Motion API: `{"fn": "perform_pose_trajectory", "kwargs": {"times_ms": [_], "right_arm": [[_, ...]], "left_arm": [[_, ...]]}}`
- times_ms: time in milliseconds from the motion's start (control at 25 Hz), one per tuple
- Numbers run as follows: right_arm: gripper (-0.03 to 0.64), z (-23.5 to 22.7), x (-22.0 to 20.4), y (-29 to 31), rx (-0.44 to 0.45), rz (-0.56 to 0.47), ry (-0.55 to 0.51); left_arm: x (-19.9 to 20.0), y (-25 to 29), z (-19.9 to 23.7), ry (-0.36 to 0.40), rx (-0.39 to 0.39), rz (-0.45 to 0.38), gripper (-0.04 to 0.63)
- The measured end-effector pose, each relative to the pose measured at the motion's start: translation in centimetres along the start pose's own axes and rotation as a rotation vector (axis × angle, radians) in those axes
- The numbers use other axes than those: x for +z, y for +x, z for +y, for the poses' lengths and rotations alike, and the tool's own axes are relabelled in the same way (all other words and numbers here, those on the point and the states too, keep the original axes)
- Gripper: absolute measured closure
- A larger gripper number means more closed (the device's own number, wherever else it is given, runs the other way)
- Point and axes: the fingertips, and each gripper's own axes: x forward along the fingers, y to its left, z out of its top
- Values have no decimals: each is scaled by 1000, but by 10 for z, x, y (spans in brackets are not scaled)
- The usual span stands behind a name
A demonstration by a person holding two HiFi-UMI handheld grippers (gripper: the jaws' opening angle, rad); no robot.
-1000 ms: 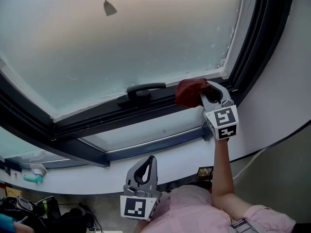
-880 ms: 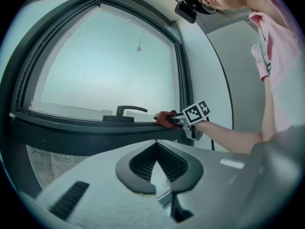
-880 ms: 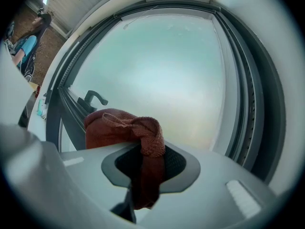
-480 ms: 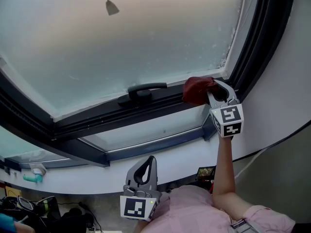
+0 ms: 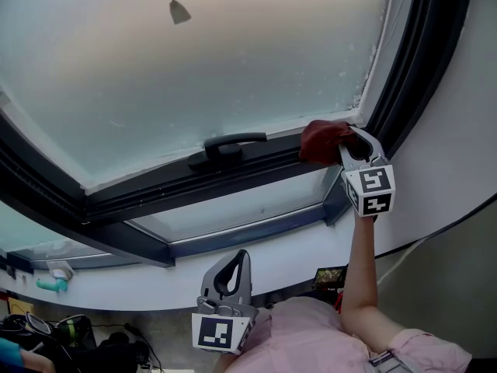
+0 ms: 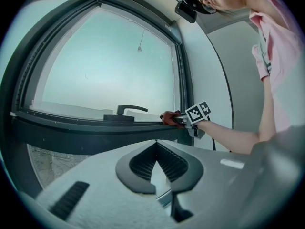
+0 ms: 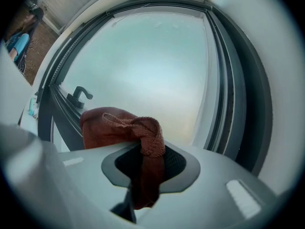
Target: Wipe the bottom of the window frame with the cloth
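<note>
- the left gripper [image 5: 242, 259] hangs low, just in front of the person's pink shirt [image 5: 311, 340]; its fingers [image 6: 143, 163] are pressed together at the tips with nothing between them.
- the person's bare forearm [image 5: 356, 266] reaches up from the shirt to the right gripper [image 5: 347, 142], whose marker cube faces the head camera.
- the right gripper's fingers [image 7: 183, 168] pinch a dark red cloth [image 5: 320, 142]; a twisted fold of it runs down between them and the rest bunches out beyond the tips.
- the cloth lies against the bottom rail of the dark window frame [image 5: 155, 189], at the right corner, well to the right of the black handle [image 5: 229, 142].
- beyond the rail is the frosted glass [image 5: 233, 61], with a thin pull cord [image 5: 175, 10] hanging at the top.
</note>
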Motion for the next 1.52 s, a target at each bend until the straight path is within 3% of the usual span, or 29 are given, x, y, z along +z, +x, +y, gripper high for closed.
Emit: {"fn": "perform_pose_trajectory", "kwargs": {"times_ms": [600, 840, 1200, 1400, 1520], "right_arm": [[529, -26, -9, -1, -52, 8, 11], [529, -34, -12, -2, -72, 8, 14], [530, -45, -16, -3, -152, 40, -21], [534, -30, 6, -26, -172, -80, 142], [535, 12, 34, -44, -145, -146, 115]], "left_arm": [[1, 5, -2, -13, -15, -25, 598], [-2, 5, 1, -6, -12, 7, 598], [-5, -5, 10, -19, -17, 6, 598], [-12, -15, 17, -39, -37, 26, 598], [-13, -21, 23, -45, -60, 29, 598]]}}
